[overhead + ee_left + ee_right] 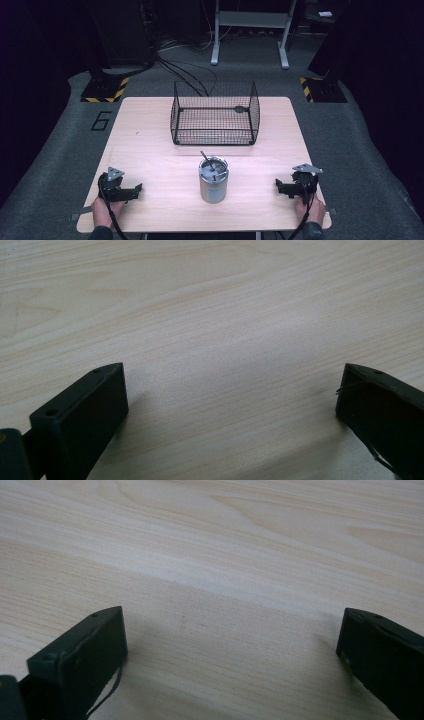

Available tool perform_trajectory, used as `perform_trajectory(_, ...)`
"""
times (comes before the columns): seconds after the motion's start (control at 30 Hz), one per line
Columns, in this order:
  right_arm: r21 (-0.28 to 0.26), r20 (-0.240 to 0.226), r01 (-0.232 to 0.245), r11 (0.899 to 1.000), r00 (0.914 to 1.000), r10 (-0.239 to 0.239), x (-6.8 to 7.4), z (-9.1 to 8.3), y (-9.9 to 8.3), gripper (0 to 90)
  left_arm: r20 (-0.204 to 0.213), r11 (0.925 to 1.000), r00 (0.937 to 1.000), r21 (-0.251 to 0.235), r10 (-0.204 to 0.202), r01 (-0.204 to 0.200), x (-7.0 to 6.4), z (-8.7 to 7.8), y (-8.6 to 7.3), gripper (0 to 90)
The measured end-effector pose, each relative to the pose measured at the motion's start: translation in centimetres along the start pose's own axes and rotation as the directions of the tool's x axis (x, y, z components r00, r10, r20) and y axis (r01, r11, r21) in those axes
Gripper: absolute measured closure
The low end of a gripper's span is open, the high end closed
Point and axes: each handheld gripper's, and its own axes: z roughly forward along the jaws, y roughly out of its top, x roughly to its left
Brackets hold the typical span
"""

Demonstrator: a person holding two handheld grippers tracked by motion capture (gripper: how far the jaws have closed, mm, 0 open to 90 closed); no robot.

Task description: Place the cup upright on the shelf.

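A shiny metal cup stands upright near the front middle of the wooden table, with a thin utensil handle sticking out of it. Behind it sits a black wire basket, holding only a small dark object at its back rim. My left gripper rests on the table left of the cup, held by a hand, jaws wide apart over bare wood. My right gripper rests right of the cup, also open with nothing between its jaws.
Beyond the table lie grey carpet, black cables and a white metal stand. Black posts with yellow-striped bases stand at the far left and far right. A number 6 is marked on the floor.
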Motion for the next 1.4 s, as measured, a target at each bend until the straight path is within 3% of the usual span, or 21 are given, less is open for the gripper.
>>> perform_trajectory(0.37, -0.002, -0.001, 0.006, 1.000, 1.0000, -0.006, -0.1, 0.1, 0.1, 0.0, -0.015, 0.9998, 0.9997, -0.007, 0.019, -0.019, -0.7, -0.1, 0.0, 0.1)
perform_trajectory(0.5, -0.006, -0.003, 0.004, 1.000, 1.0000, -0.004, -0.1, 0.1, 0.1, 0.0, 0.005, 1.0000, 1.0000, 0.002, -0.002, 0.002, -0.4, 0.0, 0.0, 0.0)
perform_trajectory(0.67, 0.002, -0.004, 0.014, 1.000, 0.9999, -0.014, -0.2, 0.1, 0.1, 0.0, 0.013, 1.0000, 0.9999, 0.003, -0.001, 0.001, -0.4, 0.0, 0.1, 0.0)
perform_trajectory(0.77, 0.002, -0.004, 0.014, 1.000, 0.9999, -0.014, -0.2, 0.1, 0.1, 0.0, 0.028, 0.9996, 0.9993, -0.010, -0.025, 0.025, -0.4, -0.1, 0.0, 0.0)
perform_trajectory(0.97, 0.002, -0.003, 0.013, 1.000, 0.9999, -0.013, -0.1, 0.1, 0.1, 0.0, 0.049, 0.9991, 0.9984, -0.029, -0.028, 0.029, -1.2, -0.9, -0.2, 0.0)
perform_trajectory(1.17, 0.002, -0.004, 0.013, 1.000, 0.9999, -0.013, -0.1, 0.1, 0.1, 0.0, 0.086, 0.9981, 0.9963, -0.061, -0.006, 0.011, -2.3, -2.0, 0.3, 0.0)
perform_trajectory(1.4, 0.002, -0.004, 0.012, 1.000, 0.9999, -0.012, -0.1, 0.1, 0.1, 0.0, 0.139, 0.9942, 0.9891, -0.102, 0.049, -0.035, -4.0, -3.7, 1.7, 0.0)
